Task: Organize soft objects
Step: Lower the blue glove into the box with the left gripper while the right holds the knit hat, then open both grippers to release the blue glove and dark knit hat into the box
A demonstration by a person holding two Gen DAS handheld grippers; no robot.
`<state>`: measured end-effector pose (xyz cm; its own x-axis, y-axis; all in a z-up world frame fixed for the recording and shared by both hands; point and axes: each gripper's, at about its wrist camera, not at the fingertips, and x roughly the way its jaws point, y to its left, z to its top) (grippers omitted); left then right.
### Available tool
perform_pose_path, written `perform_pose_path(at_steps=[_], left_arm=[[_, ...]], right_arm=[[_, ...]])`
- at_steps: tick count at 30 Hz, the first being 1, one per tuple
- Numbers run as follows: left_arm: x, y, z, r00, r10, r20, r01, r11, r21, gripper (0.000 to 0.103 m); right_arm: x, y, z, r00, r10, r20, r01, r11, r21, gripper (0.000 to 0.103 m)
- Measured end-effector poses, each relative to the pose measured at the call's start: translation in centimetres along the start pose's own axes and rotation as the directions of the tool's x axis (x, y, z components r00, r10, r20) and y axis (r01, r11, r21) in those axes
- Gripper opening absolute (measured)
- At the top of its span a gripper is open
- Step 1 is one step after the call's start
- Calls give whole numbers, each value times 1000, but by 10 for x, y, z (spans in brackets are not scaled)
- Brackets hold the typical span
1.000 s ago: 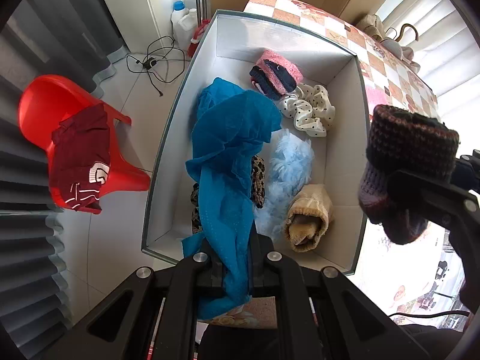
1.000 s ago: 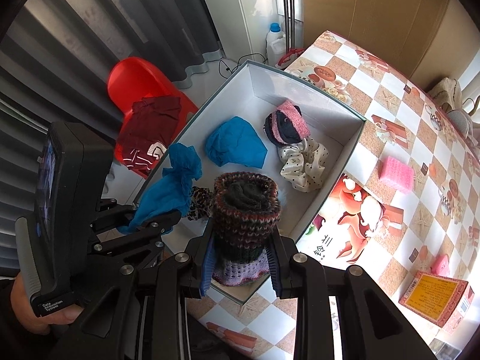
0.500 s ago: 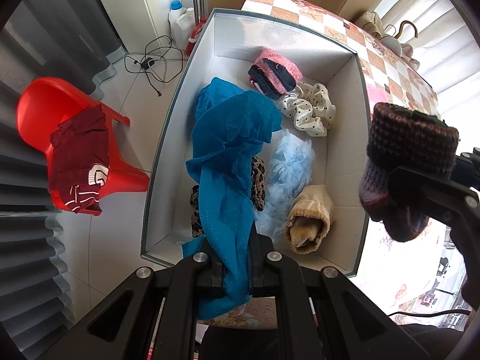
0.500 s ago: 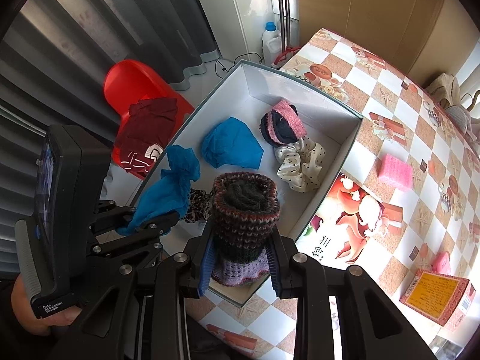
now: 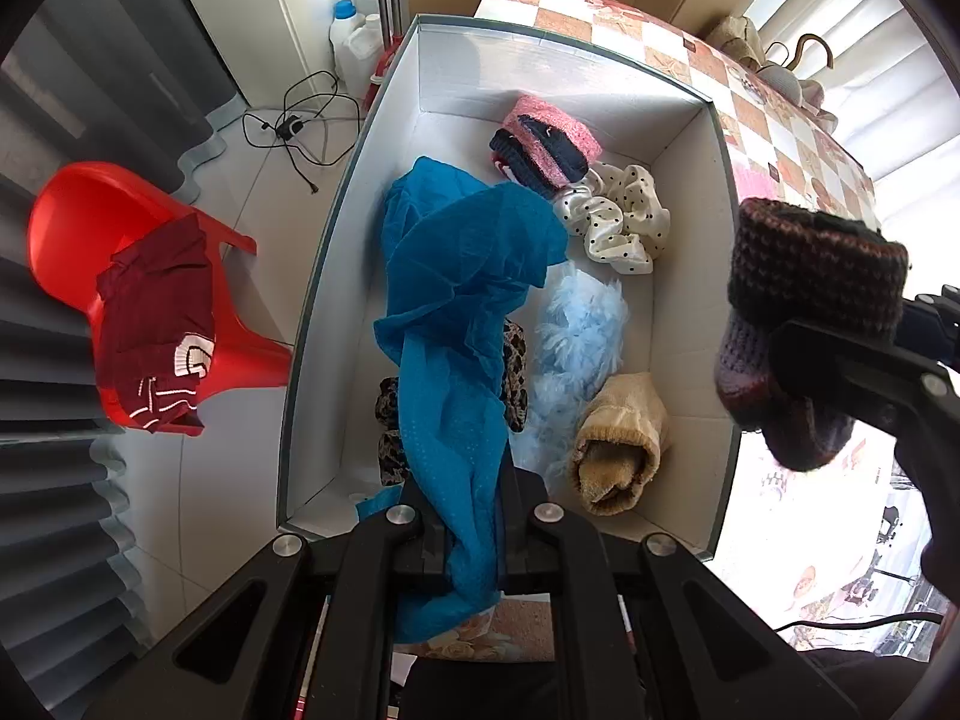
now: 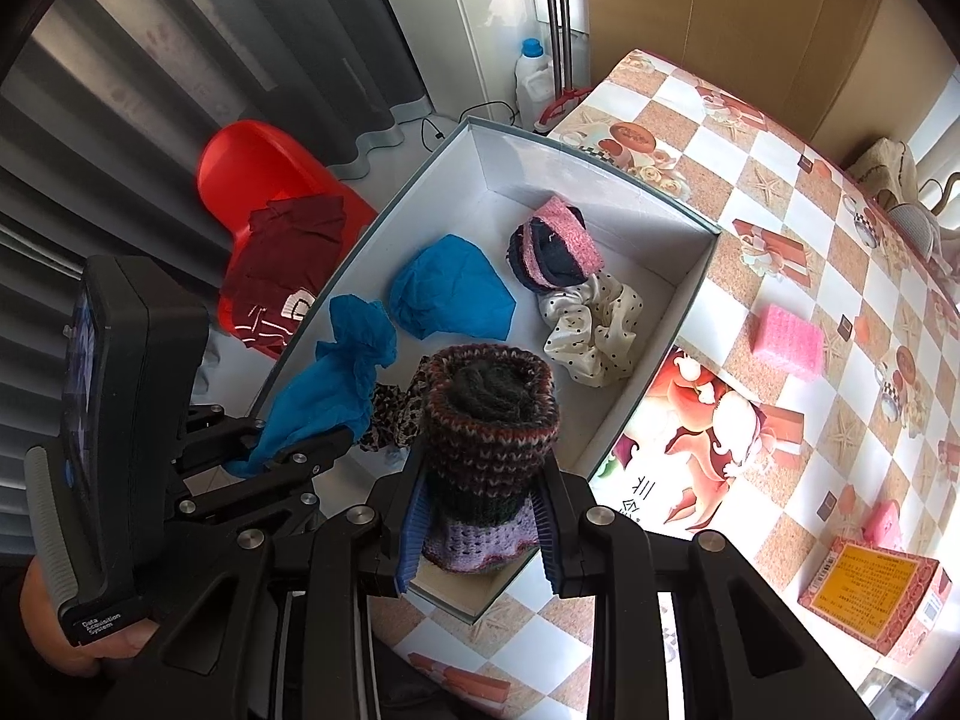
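A: Big stuff first?
B: Tabletop (image 6: 774, 192) with a checked cloth. White box (image 5: 690, 138) sits at its left edge. Red chair (image 5: 78, 222) on the floor beside the box, dark red garment (image 5: 156, 324) draped on it.

A: What's in the box?
B: Blue cloth (image 6: 450, 294) bunched mid-floor. Light blue fluffy piece (image 5: 576, 348) next to a tan sock (image 5: 618, 438) at the near end. Dotted scrunchie (image 5: 618, 222) touching a pink-navy sock roll (image 5: 546, 144) at the far end. Leopard scrunchie (image 6: 396, 414) near the left wall, mostly hidden.

A: Left gripper?
B: Left gripper (image 5: 471, 531) clamped tight on a blue scarf (image 5: 468, 324), holding it above the near left part of the box. The scarf covers much of the box floor in the left wrist view.

A: Right gripper?
B: Right gripper (image 6: 480, 522) closed around a knit roll (image 6: 489, 438), dark striped with a lilac band at the base. It's held upright over the box's near right wall.

A: Outside the box?
B: Pink sponge (image 6: 786, 342) and an orange carton (image 6: 870, 594) on the tabletop, well apart.
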<state>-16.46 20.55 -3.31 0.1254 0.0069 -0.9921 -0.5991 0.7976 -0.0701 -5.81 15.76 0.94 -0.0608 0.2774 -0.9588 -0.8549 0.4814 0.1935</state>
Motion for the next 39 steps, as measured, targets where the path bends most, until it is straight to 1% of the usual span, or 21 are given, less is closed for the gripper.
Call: perform_pose_path(at_steps=[6,16,20,23,25,26,27,29,31,35,37,39], left_arm=[[0,0,9,1000,1,3,-1,1000,9,10],[0,2,19,1000,3,-2,-3,1000,24,10],[-1,4,22,1000,7,3,-7,1000,27,10],[-3,5,24,1000,7,5,-7,1000,27,10],[-5,6,25,1000,4,14,-5,1000,25,11],[-6,6,25,1000,4,13,-4,1000,23,24],[-7,7,25,1000,-3,13,2,1000,18,50],[-11,9,24,999,-14,40,14,1000,7,77],[-16,8,22,998,-17,60,16,1000,24,77],[-14,6,17,998,-26,50,24,999,44,77],[-13,1,14,998,-44,42,42,998,54,77],[-15,-7,11,997,-72,40,68,994,85,77]], right_arm=[[6,-4,10,1000,-11,-2,11,1000,12,31],[6,-6,31,1000,-18,22,18,999,38,31],[0,-9,43,999,-23,45,21,999,48,31],[-7,-6,50,996,-43,75,41,999,30,31],[-11,-5,53,995,-47,90,45,999,31,32],[-12,-6,54,994,-43,96,40,998,38,42],[-14,-7,54,994,-42,101,37,998,48,54],[-20,-10,54,991,-40,125,31,997,70,56],[-23,-14,53,989,-53,137,42,995,85,56],[-32,-27,43,986,-74,150,54,990,128,56],[-37,-36,31,984,-85,154,61,986,154,56],[-42,-46,13,983,-107,146,80,980,180,56]])
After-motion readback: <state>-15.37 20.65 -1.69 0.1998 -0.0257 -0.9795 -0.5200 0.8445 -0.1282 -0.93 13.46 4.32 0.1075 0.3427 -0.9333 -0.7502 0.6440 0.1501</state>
